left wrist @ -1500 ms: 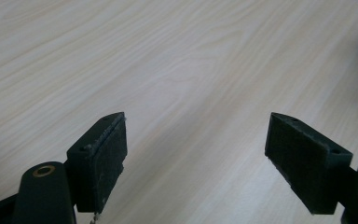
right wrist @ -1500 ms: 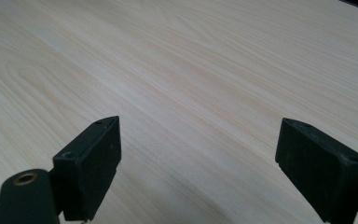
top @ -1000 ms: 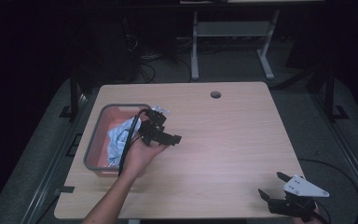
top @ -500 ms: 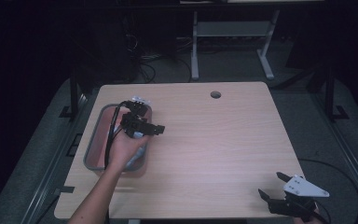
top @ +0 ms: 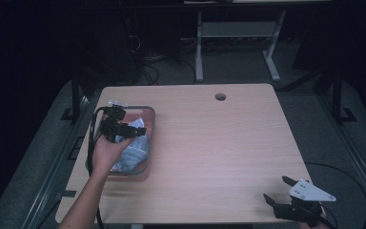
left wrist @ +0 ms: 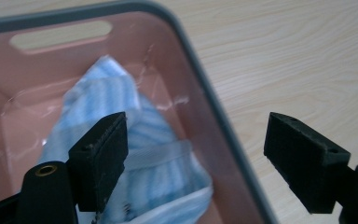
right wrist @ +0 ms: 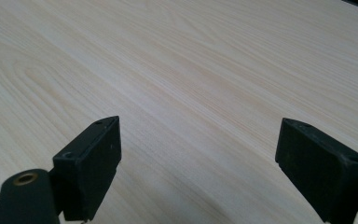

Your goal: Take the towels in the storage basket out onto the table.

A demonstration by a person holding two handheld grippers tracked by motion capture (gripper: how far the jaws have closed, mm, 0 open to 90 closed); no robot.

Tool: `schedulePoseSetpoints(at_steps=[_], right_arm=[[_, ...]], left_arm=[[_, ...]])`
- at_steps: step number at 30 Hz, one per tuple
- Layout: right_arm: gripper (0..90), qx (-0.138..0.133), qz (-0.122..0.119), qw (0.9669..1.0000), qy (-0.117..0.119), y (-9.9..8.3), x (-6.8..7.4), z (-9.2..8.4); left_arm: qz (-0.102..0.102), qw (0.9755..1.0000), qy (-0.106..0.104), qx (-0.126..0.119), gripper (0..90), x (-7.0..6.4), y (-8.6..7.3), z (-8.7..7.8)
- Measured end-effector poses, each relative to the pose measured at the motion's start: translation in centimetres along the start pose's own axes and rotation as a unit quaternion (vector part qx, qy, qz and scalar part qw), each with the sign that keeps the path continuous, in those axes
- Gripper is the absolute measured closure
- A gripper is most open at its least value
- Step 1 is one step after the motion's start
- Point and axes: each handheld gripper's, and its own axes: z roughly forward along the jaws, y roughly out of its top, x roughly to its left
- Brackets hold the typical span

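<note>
Your left hand-held gripper (left wrist: 193,154) hung released above the cloth (left wrist: 135,163) in the tub (left wrist: 214,112); one jaw (probably outside the rim) risked snagging it.

We are seeing blue-and-white striped cloth (left wrist: 135,154) lying crumpled inside pink bin (left wrist: 200,116), bunching toward bin's right wall and near end, one pale band crossing its folds. Cloth peak is pointing toward bin's far wall, where slot handle is sitting. Bin is standing upright, grey rim running round top, pink floor showing bare left of cloth. In high view cloth (top: 134,148) is filling bin's (top: 151,143) middle.
</note>
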Motion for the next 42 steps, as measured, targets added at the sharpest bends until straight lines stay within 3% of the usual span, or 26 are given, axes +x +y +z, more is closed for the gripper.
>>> schedulePoseSetpoints(at_steps=[9,16,24,29,35,39,42], right_arm=[[13.6,-0.002,-0.005,1.0,0.002,0.0,0.1,0.0],[13.6,-0.005,-0.002,1.0,0.004,0.1,0.2,0.0],[13.6,-0.006,-0.003,1.0,0.006,0.1,0.1,-0.2],[13.6,-0.007,-0.002,1.0,0.006,0.1,0.1,-0.2],[13.6,-0.007,-0.003,0.9999,0.01,0.2,0.1,-0.1],[13.6,-0.005,-0.001,0.9999,0.011,0.2,0.2,-0.2],[13.6,-0.01,0.001,0.9999,0.011,0.2,0.1,-0.2]], left_arm=[[-0.025,0.9992,0.025,0.017,21.0,2.1,-1.2,0.4],[-0.032,0.9977,0.035,0.047,22.7,2.7,-2.0,1.9],[-0.031,0.9935,0.065,0.089,22.4,2.9,-2.2,3.1],[-0.032,0.9929,0.082,0.081,22.8,3.3,-2.5,2.9],[-0.04,0.9909,0.081,0.1,22.1,3.5,-2.8,3.3],[-0.034,0.9873,0.072,0.137,20.7,3.3,-2.8,4.4],[-0.028,0.9854,0.073,0.152,22.2,3.4,-2.8,4.9]])
